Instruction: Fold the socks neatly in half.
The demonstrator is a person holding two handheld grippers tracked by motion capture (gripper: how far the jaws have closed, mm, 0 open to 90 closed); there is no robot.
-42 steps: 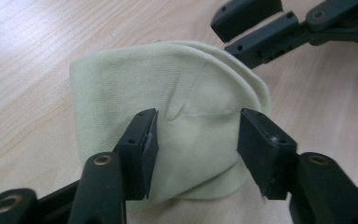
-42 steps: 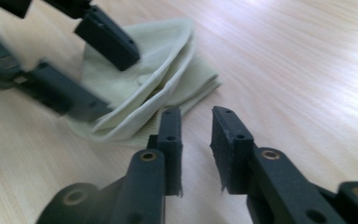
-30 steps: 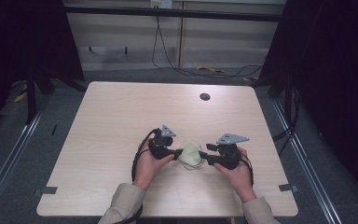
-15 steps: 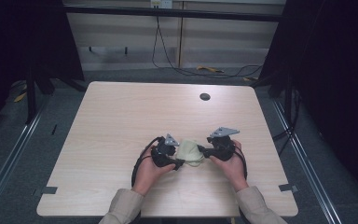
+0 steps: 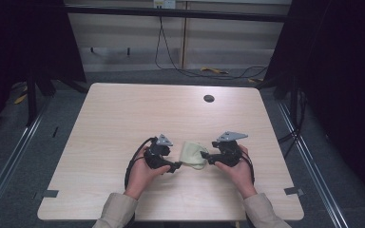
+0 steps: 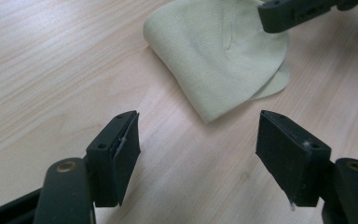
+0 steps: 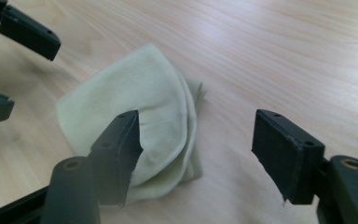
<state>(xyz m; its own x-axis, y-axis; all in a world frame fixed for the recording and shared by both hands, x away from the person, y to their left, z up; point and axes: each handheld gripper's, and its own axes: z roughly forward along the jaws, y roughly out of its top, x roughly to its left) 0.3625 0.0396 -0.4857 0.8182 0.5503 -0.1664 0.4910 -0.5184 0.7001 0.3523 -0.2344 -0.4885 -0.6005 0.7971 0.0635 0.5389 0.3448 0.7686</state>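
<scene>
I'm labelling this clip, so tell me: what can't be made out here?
- Cloth, high view: too small to tell what sort it is or count its layers.
- Cloth's near edge, right gripper view: hidden behind the right tool.
- Cloth's far edge, left gripper view: cut off by the top edge.
- Dark spot, high view: too small to tell what it is.

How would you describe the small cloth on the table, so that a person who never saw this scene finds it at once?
Look at the light wooden table, toward its near edge. There, between the left gripper and the right gripper, both open, lies the cloth. It is pale yellow-green, soft and folded over itself, unlike the hard black grippers and the small dark hole farther back.
</scene>
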